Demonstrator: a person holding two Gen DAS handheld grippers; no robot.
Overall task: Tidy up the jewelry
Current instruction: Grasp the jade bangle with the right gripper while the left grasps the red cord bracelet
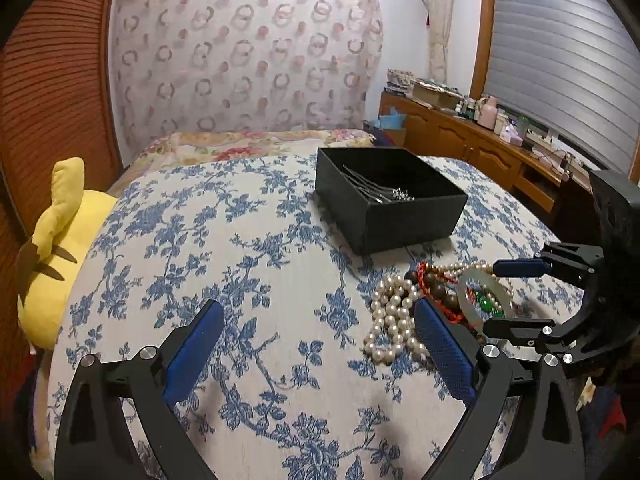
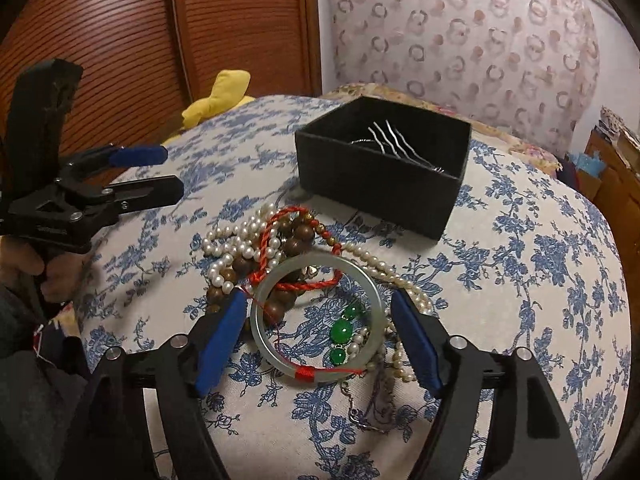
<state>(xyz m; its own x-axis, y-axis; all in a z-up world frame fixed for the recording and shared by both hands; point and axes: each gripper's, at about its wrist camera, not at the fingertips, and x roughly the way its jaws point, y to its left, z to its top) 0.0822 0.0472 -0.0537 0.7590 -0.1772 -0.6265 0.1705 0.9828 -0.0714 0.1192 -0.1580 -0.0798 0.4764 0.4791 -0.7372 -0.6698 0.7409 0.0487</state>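
Observation:
A black open box (image 1: 394,200) (image 2: 384,164) sits on the blue floral bedspread (image 1: 248,240) with silver hairpins (image 1: 380,190) (image 2: 394,140) inside. In front of it lies a tangled jewelry pile: pearl strands (image 1: 390,320) (image 2: 236,248), brown wooden beads (image 2: 298,236), a red cord (image 2: 276,232), a pale jade bangle (image 2: 318,320) (image 1: 476,296) and green stones (image 2: 340,330). My right gripper (image 2: 320,328) (image 1: 494,296) is open, its fingers on either side of the bangle. My left gripper (image 1: 320,328) (image 2: 172,172) is open and empty, left of the pile.
A yellow plush toy (image 1: 56,240) (image 2: 220,96) lies at the bed's left edge by a wooden slatted wardrobe (image 2: 120,40). A patterned headboard (image 1: 248,60) stands behind the bed. A wooden sideboard (image 1: 472,136) with clutter runs along the right.

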